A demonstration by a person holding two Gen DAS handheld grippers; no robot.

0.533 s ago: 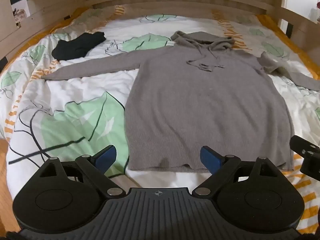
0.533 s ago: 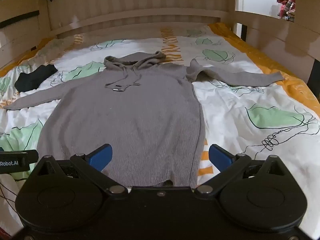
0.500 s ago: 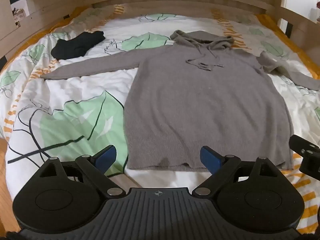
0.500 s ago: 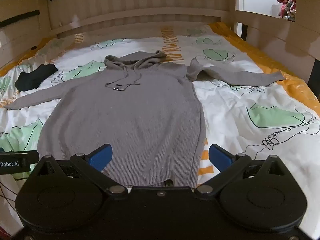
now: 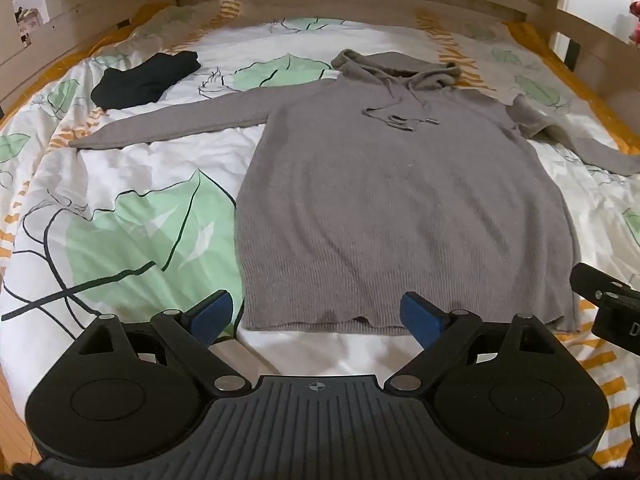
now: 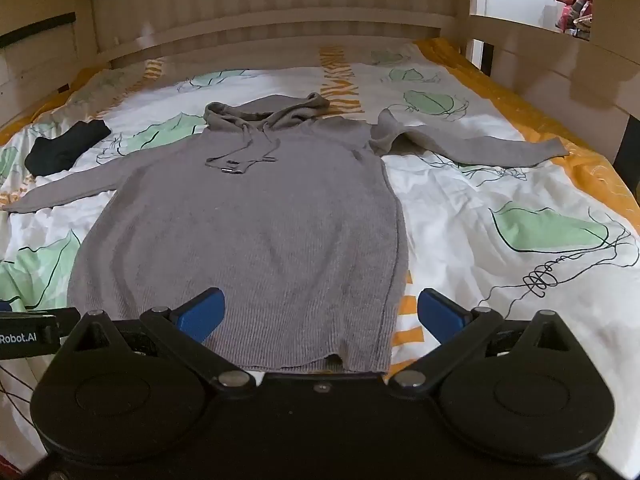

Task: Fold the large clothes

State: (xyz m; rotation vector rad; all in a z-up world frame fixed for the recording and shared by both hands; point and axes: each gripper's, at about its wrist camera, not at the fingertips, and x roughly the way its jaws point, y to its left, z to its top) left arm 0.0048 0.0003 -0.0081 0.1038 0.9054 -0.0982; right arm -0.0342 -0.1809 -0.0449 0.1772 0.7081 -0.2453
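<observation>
My grey hooded sweater point(image 5: 400, 200) lies flat and face up in the middle of the bed point(image 5: 120, 208), hem at the near edge, hood toward the headboard, both sleeves spread sideways. My left hand-held gripper point(image 5: 316, 316) and right hand-held gripper point(image 6: 320, 312) hover over the hem, jaws spread wide, holding nothing. A black garment point(image 5: 146, 79) sits near the far left corner.
</observation>
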